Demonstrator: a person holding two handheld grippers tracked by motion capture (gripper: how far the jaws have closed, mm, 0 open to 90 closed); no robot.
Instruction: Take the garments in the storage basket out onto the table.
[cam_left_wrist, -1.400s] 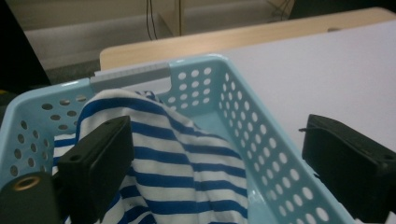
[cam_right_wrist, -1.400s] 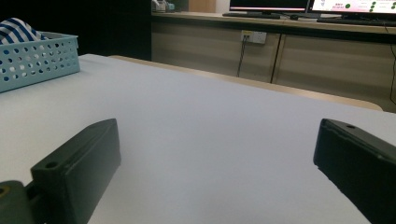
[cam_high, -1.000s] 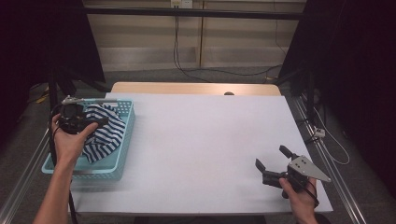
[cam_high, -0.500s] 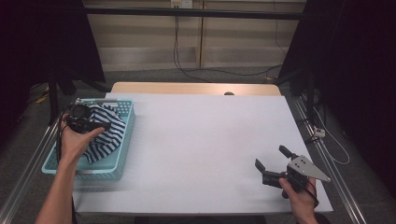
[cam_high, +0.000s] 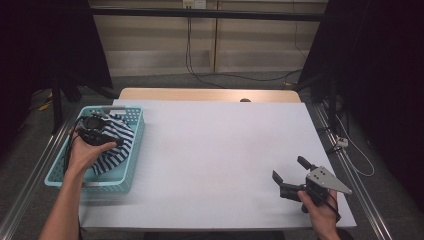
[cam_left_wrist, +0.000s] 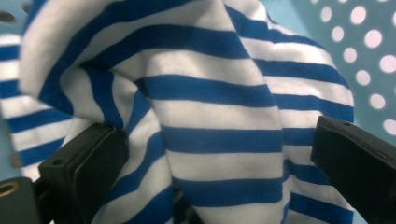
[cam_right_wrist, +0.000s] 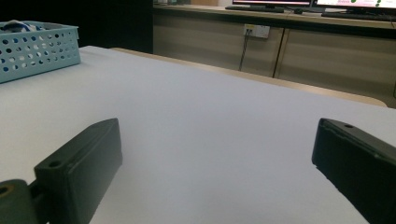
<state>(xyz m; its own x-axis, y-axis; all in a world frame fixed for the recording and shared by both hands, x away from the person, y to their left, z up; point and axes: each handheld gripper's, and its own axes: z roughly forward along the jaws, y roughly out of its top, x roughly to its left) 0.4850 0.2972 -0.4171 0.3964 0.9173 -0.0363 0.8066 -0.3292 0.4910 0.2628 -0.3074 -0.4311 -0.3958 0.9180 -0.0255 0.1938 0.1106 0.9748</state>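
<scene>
With my left gripper (cam_high: 102, 131) spread wide around a fold of the striped cloth (cam_left_wrist: 210, 116) in the teal basket (cam_high: 131, 150) (right gripper (cam_high: 290, 176) idle, also apart), closing shallow risks pinching one thin layer that slips free.

White table (cam_high: 220, 145) w/ wood edge; wall cables (cam_high: 200, 70) behind (monitors (cam_right_wrist: 280, 4) too).

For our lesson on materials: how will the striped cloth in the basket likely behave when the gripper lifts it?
The striped cloth lies in soft folds, so it will probably droop and hang rather than hold a shape. It looks thin, so likely light. Bunched in the basket, it may unfold as the left gripper, jaws open around a fold, lifts it.
</scene>
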